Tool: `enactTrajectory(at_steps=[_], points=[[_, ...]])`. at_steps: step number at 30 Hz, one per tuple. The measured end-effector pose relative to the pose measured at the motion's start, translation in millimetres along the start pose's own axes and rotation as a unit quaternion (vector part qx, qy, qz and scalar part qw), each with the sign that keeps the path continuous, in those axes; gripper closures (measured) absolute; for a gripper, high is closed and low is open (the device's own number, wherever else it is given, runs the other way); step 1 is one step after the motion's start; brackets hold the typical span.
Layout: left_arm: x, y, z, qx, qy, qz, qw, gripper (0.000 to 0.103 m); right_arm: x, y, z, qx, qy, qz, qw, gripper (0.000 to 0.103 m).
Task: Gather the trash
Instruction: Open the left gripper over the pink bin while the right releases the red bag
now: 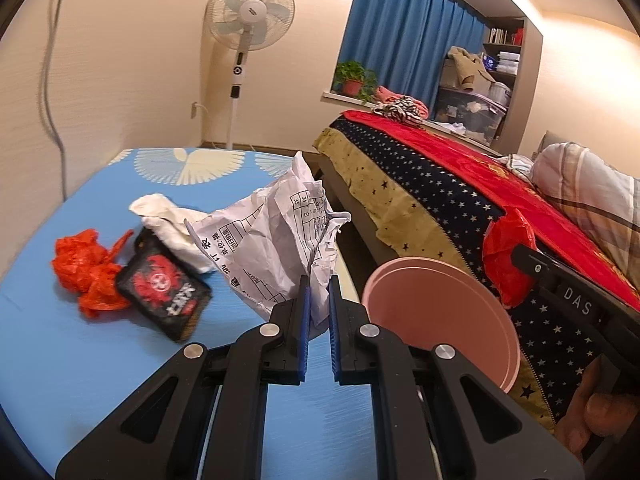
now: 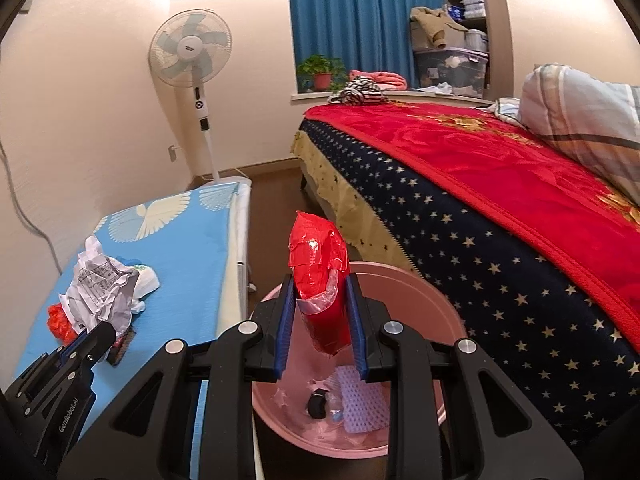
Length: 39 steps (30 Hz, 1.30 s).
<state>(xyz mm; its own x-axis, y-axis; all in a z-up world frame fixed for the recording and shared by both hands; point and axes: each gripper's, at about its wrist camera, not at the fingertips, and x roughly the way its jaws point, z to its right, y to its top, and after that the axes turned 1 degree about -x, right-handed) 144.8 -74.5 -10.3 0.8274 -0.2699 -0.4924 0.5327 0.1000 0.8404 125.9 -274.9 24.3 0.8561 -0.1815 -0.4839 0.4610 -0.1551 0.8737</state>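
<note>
Nearest the left wrist camera, the left gripper [image 1: 319, 292] is seen with its blue-padded jaws drawn close and clenched on a corner of the crumpled printed paper [image 1: 272, 236], which is lifted slightly over the blue tabletop [image 1: 60, 360]. Beside the paper, on the same surface, are listed a crumpled white tissue [image 1: 168, 224], a black snack packet with a red crab print [image 1: 166, 288] and a bunched orange-red plastic bag [image 1: 86, 268]; the packet is touched by the bag on one side and by the tissue on the other. In the right wrist view, the right gripper [image 2: 321, 300] is recorded grasping a red plastic wrapper [image 2: 320, 264] between its blue pads, with the wrapper standing upright above the mouth of the pink bin [image 2: 420, 280]. Inside the bin, a white mesh sleeve [image 2: 360, 396], a small dark item [image 2: 317, 402] and scraps of clear film are noted at the bottom. The bin is placed on the floor between the table and the bed [image 2: 460, 216], which is covered by a red blanket [image 2: 500, 152] over a navy star-patterned cover. A hand [image 1: 592, 408] is partly shown at the lower right of the left view, behind the right gripper's body. A standing fan [image 2: 192, 52], a blue curtain [image 2: 352, 12] and a potted plant [image 2: 322, 72] are entered against the far wall.
</note>
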Motion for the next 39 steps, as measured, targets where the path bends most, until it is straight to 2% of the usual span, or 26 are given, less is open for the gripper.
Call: enactTrajectory(at_steps=[13, 25, 28, 29, 30, 39], points=[[33.1, -3.0, 42.6, 0.022, -0.054, -0.02, 0.9981, 0.095, 4.3, 5.4, 29.8, 0.025, -0.039, -0.003, 0.999, 0.077], [59.0, -9.2, 78.5, 0.044, -0.107, -0.053, 0.9919, 0.095, 13.5, 10.1, 52.7, 0.047, -0.062, -0.013, 0.997, 0.077], [63.0, -12.5, 84.8, 0.055, -0.112, -0.062, 0.9903, 0.091, 12.3, 11.0, 58.3, 0.058, -0.072, -0.009, 0.996, 0.07], [63.6, -13.5, 85.5, 0.059, -0.111, -0.065, 0.9899, 0.084, 12.1, 11.8, 59.7, 0.061, -0.073, -0.007, 0.995, 0.058], [63.5, -14.2, 84.4, 0.059, -0.111, -0.065, 0.9899, 0.081, 10.9, 11.8, 61.3, 0.065, -0.074, -0.005, 0.995, 0.05], [45.2, -11.0, 60.3, 0.037, -0.09, -0.056, 0.9937, 0.081, 3.3, 10.7, 54.0, 0.064, -0.044, 0.004, 0.997, 0.049]])
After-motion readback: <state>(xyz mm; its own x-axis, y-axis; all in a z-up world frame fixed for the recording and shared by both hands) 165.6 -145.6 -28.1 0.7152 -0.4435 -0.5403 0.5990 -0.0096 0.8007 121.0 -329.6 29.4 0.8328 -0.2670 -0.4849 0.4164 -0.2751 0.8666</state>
